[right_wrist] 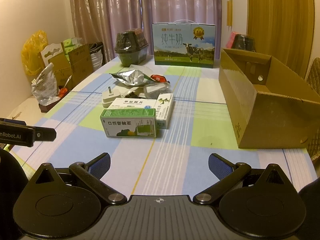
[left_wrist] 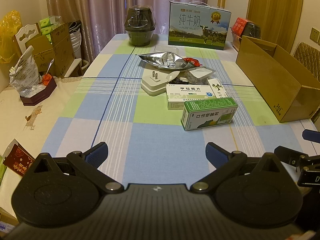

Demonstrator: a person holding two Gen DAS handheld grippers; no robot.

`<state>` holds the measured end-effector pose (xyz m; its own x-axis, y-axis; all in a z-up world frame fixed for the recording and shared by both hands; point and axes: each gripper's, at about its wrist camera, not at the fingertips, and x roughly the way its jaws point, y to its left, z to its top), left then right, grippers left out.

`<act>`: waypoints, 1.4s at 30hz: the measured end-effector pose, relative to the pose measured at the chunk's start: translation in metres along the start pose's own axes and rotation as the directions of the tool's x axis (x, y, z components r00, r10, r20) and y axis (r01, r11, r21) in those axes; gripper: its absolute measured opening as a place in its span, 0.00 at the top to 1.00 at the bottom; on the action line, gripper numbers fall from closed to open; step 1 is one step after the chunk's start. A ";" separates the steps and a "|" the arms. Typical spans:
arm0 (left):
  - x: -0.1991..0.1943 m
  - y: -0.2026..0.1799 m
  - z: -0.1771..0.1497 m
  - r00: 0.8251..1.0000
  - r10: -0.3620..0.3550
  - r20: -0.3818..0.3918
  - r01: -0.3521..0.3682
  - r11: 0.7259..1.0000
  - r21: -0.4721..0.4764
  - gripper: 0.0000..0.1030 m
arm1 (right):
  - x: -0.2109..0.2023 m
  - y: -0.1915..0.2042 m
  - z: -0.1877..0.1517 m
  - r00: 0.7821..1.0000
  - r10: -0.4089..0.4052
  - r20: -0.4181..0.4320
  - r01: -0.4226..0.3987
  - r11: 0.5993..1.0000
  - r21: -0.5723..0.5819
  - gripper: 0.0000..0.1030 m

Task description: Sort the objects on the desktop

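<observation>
A pile of small items lies mid-table: a green medicine box (left_wrist: 209, 113) (right_wrist: 129, 122) nearest, a white tablet box (left_wrist: 189, 96) (right_wrist: 133, 103), a slim white box (left_wrist: 218, 89) (right_wrist: 165, 110), a white plug adapter (left_wrist: 154, 82) (right_wrist: 111, 98), a silver foil bag (left_wrist: 164, 60) (right_wrist: 130, 78) and a red packet (left_wrist: 192, 61) (right_wrist: 159, 78). An open brown cardboard box (left_wrist: 280, 84) (right_wrist: 270, 104) stands at the right. My left gripper (left_wrist: 157, 154) is open and empty, short of the pile. My right gripper (right_wrist: 159, 165) is open and empty, beside it.
A checked cloth (left_wrist: 124, 120) (right_wrist: 180, 140) covers the table. A milk carton case (left_wrist: 199, 29) (right_wrist: 184, 44) and a black wrapped pot (left_wrist: 140, 28) (right_wrist: 129, 48) stand at the far edge. Bags and boxes (left_wrist: 36, 64) crowd the left side.
</observation>
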<state>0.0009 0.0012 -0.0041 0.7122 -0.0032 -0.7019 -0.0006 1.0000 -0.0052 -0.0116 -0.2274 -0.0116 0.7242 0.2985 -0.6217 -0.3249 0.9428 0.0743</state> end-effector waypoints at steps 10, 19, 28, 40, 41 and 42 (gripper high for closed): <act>0.000 0.000 0.000 1.000 0.000 0.000 0.000 1.000 -0.001 0.01 | 0.001 0.000 0.000 1.000 0.000 -0.001 0.000 1.000 0.000 0.02; 0.000 0.000 0.001 1.000 0.002 -0.001 -0.002 1.000 -0.002 0.01 | 0.002 -0.002 -0.003 1.000 -0.001 -0.005 0.001 1.000 -0.001 0.02; 0.000 0.001 0.001 1.000 0.002 -0.001 -0.002 1.000 -0.005 0.01 | 0.003 0.001 -0.003 1.000 -0.006 -0.015 0.005 1.000 -0.004 0.02; -0.001 0.005 0.004 0.997 -0.074 -0.020 0.073 0.997 -0.035 0.01 | 0.004 0.006 0.003 1.000 0.013 -0.009 -0.013 0.999 -0.046 0.02; -0.003 0.005 0.004 0.997 -0.077 -0.021 0.076 0.996 -0.035 0.01 | 0.004 0.007 0.004 1.000 0.016 -0.004 -0.016 0.998 -0.055 0.02; -0.003 0.005 0.006 0.996 -0.085 -0.025 0.084 0.996 -0.035 0.01 | 0.004 0.007 0.005 1.000 0.016 0.007 -0.016 0.998 -0.058 0.02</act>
<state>0.0026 0.0061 0.0021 0.6921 -0.0883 -0.7164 0.0344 0.9954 -0.0894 -0.0085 -0.2190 -0.0095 0.7231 0.3148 -0.6148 -0.3707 0.9279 0.0391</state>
